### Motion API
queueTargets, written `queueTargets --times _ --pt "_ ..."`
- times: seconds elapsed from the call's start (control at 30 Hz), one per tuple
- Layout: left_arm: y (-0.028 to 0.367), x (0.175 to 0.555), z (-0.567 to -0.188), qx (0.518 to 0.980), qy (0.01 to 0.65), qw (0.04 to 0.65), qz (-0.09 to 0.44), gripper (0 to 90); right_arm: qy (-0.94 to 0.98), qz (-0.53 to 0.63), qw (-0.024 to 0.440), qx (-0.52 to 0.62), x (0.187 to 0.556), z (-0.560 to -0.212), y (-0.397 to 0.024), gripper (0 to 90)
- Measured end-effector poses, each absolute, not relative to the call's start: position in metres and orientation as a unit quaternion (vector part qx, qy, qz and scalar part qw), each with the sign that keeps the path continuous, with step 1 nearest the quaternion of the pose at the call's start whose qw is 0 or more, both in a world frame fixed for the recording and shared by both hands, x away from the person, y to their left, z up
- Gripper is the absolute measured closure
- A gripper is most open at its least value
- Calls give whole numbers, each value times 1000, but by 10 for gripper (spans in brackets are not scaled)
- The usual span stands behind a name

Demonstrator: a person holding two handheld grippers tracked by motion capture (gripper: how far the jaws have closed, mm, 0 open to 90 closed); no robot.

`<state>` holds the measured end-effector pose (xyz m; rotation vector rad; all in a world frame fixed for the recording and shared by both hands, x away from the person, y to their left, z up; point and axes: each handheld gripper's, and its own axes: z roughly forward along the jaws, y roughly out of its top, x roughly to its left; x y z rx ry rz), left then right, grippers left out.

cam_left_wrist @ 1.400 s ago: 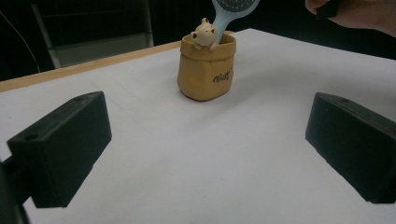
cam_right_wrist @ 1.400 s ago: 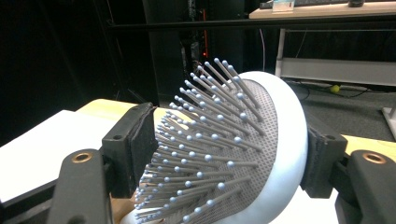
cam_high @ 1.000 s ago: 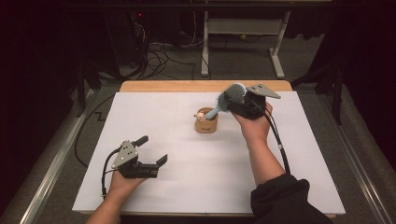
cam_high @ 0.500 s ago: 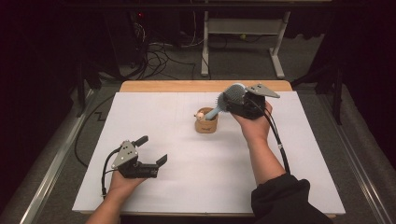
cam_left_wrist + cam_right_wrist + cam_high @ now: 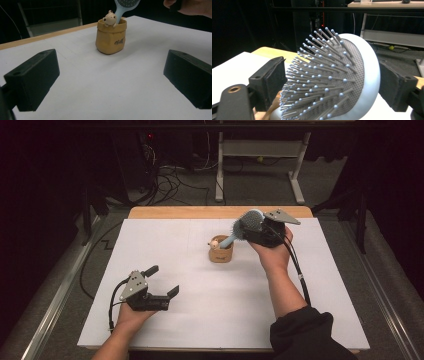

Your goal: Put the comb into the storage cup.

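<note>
Work in hand: a hairbrush is being stood handle-down in a small tan cup, which sits near the far middle of the white table.
Hairbrush: its pale blue handle is inside the cup and its head leans out toward 1 o'clock; the lean follows from the cup's rim being the only support for the handle.
Cup: a bag-shaped holder with a little bear figure on its rim, upright and low enough that most of the brush stands clear of it.
Right gripper: at 1 o'clock from the cup, around the brush head; its jaws have just been opening, with the head between them. In the right gripper view the left jaw stands off the bristles; whether the right jaw touches the brush's back cannot be told. Judged, this is a release, the cup taking the brush.
Left gripper: at 7 o'clock from the cup, well apart, jaws spread and empty; it faces the cup, apparently parked clear of the work.
</note>
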<state>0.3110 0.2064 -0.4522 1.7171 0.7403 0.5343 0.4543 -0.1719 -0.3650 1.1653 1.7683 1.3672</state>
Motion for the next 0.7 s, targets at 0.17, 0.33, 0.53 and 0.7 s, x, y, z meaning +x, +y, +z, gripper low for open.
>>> queueTargets --times 0.17,0.33,0.53,0.7 --pt "206 311 -452 730 314 562 227 9 670 511 310 441 453 -364 -173 118" --pt "206 311 -453 730 315 563 226 9 672 514 309 435 451 -361 -173 44" --pt "206 312 -453 731 315 561 227 9 680 510 313 424 446 -358 -171 3" --pt "207 312 -453 731 316 560 228 9 678 514 313 422 442 -356 -171 3"
